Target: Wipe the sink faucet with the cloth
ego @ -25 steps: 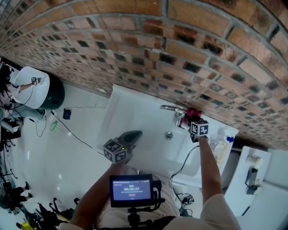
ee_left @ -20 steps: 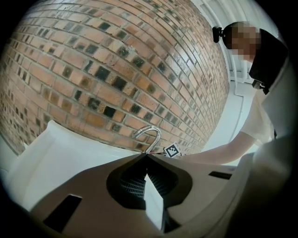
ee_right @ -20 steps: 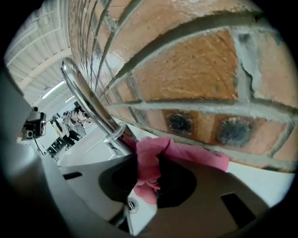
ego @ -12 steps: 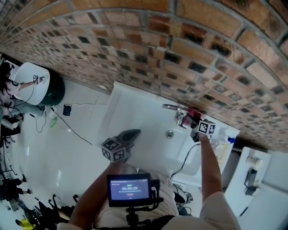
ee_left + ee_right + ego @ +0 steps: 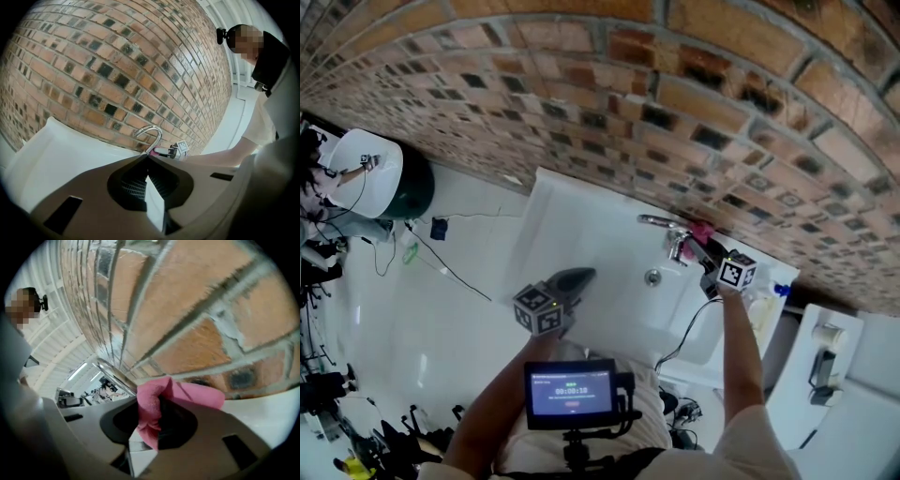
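Head view: faucet (image 5: 662, 224) leftward (cloth (image 5: 701, 230) alongside)

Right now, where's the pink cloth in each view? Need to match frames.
Head view: pink cloth right of centre, against the faucet.
Left gripper view: small pink patch at centre, under the faucet's arch.
Right gripper view: lower centre, pinched in the right gripper, beside the spout.
Shared landmark: the chrome faucet.

Brick wall (image 5: 581, 84) with dark inset squares, pale mortar. Glossy white floor (image 5: 422, 328). Round white table (image 5: 358, 176) far left. Ceiling strip lights (image 5: 77, 371) on.
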Motion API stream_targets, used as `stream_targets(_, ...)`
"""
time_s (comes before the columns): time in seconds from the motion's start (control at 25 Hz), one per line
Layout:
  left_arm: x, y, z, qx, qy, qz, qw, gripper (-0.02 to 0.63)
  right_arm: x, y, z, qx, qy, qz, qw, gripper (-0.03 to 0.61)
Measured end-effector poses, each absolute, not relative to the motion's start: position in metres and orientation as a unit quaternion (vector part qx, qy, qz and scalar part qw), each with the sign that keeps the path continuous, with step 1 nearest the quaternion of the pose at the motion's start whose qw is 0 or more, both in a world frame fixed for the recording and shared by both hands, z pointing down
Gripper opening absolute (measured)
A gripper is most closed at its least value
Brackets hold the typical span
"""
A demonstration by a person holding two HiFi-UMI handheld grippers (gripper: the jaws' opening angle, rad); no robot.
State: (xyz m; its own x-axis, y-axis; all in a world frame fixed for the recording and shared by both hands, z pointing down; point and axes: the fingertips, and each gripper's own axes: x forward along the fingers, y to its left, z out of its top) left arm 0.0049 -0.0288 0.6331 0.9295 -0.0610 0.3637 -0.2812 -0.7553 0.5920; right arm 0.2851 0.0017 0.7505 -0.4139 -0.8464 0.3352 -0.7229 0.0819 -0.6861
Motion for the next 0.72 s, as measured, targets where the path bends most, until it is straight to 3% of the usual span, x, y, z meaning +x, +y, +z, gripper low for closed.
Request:
stream_targets(0.16, 0.008, -0.030, 0.631, 0.922, -0.093, 0.160, 0.340, 0.006, 0.278, -0.004, 0.737, -0.519, 0.756, -0.398, 0.034, 0.100)
stream_targets(0.52, 0.012, -0.022, 0.628, 0.923, -0.082, 0.161, 0.340, 0.006, 0.310, -0.009, 0.776, -0.613, 0.669, -0.416, 0.057, 0.103)
stream_targets(0.72, 0.006, -0.021, 0.626, 0.923, -0.086, 0.159, 0.339, 0.006, 0.283, 0.026, 0.840, -0.593, 0.660, -0.458, -0.046, 0.101)
